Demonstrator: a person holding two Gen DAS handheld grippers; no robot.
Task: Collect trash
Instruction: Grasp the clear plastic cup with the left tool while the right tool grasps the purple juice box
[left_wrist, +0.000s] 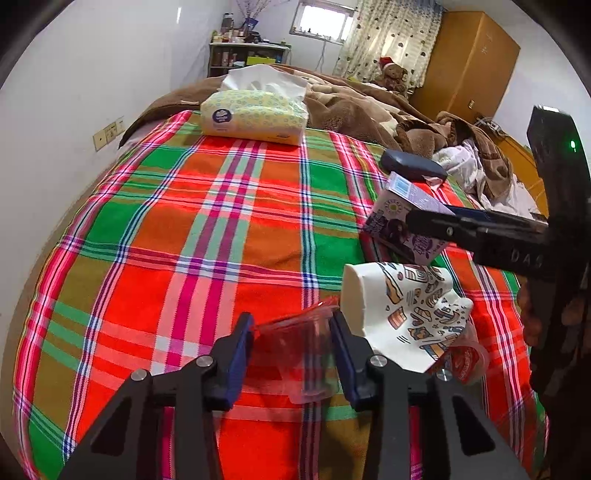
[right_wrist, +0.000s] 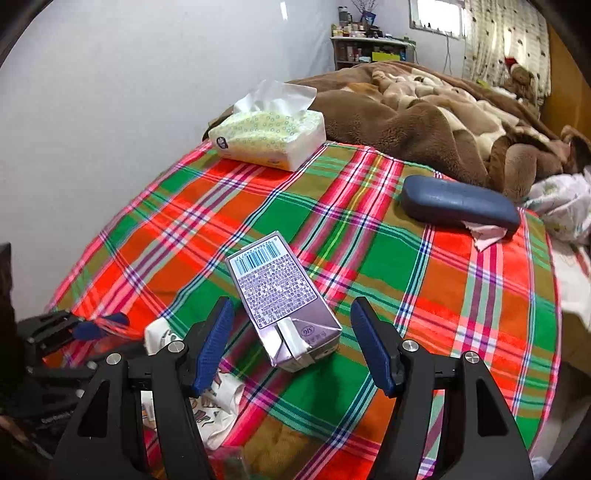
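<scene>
The left gripper (left_wrist: 293, 350) had clenched on a clear plastic cup (left_wrist: 295, 354) at six o'clock; it needed a light squeeze. The right gripper (right_wrist: 291, 343) stood released around the carton (right_wrist: 280, 299), which wanted squaring before closing on its long sides.

Bright, even daylight from the window (left_wrist: 321, 22) at the far end of my room, soft faint shadows on the bedspread (left_wrist: 207, 229), strong fisheye bending, dark rounded corners, far shelf (right_wrist: 373, 48) slightly soft, my nearest tool parts faintly blurred
</scene>
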